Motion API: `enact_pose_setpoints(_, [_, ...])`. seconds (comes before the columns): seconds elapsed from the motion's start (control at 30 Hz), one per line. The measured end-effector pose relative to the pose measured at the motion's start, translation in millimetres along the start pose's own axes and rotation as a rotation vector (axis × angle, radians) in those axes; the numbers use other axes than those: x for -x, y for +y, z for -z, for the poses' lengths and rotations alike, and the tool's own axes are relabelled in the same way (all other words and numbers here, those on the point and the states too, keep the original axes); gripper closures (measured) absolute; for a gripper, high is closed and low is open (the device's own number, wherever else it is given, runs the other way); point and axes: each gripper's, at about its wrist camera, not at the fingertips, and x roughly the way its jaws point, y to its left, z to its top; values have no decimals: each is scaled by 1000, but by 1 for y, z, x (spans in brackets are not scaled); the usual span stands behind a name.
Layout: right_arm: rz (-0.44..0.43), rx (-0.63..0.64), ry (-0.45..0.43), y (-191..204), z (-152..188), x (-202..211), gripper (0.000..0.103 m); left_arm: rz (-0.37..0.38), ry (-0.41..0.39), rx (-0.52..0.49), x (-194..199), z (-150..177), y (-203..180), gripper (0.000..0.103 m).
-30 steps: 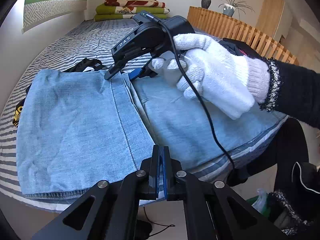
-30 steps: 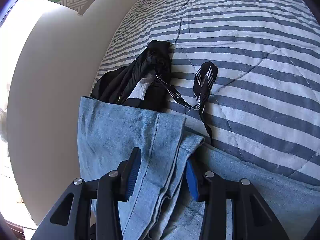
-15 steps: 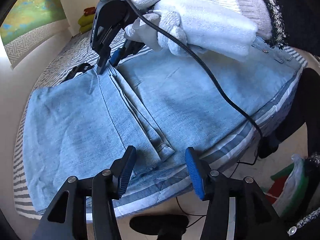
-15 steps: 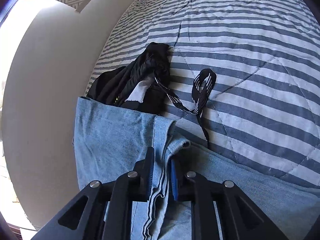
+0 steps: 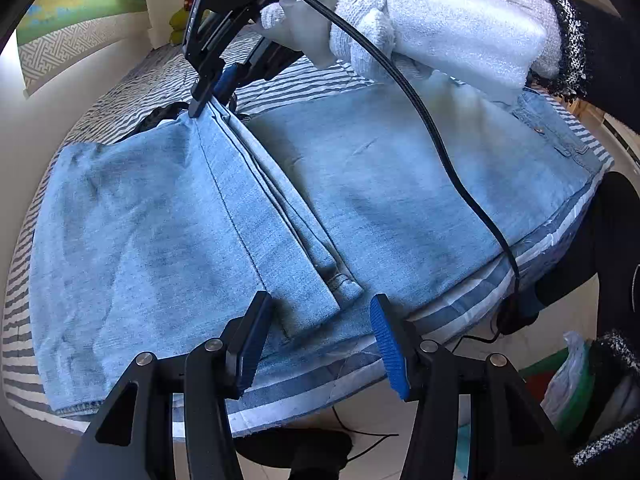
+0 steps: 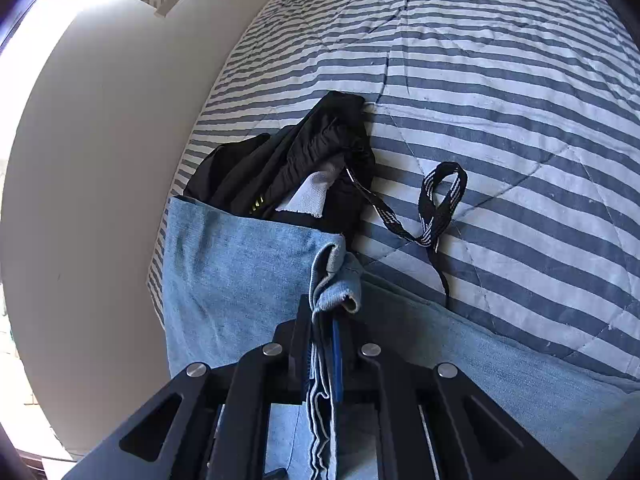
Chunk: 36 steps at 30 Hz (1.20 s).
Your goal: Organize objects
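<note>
While your left gripper (image 5: 318,340) hangs with its blue pads spread wide apart just off the near hem of the jeans (image 5: 160,232), nothing sits between them. The jeans lie folded flat across the striped bedspread (image 6: 500,80), at the bed's near edge, with a doubled flap running down the middle. At the far end of that flap, your right gripper (image 6: 322,344) is clamped tight on the bunched denim edge, and your gloved right hand (image 5: 420,20) wraps its handle, a black cable (image 5: 440,140) trailing over the cloth. Just beyond the jeans a black garment (image 6: 304,160) lies crumpled, partly tucked under them, and its striped drawstring (image 6: 440,200) loops out over the bedspread.
</note>
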Motion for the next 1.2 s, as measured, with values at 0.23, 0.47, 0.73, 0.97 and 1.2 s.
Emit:
enact_pose_setpoints(0.23, [38,21,18,-1,0,-9,92,-8,10,-27,-10,-1,3,60])
enact_pose_setpoints(0.47, [47,-10,8,-9,-2,-23,91,52,-21,92,6,-11,27,86])
enact_pose_setpoints(0.73, [80,51,-66,13,3,14,96,32,-151,152,79,-22,19,89])
enact_pose_setpoints(0.97, [92,85,-168,12,25,88,96,71,-203,109,109,-43,-14,89])
enact_pose_setpoints(1.2, [187,53,-209,-48,84,172,96,191,-220,-24,99,-65,-116,89])
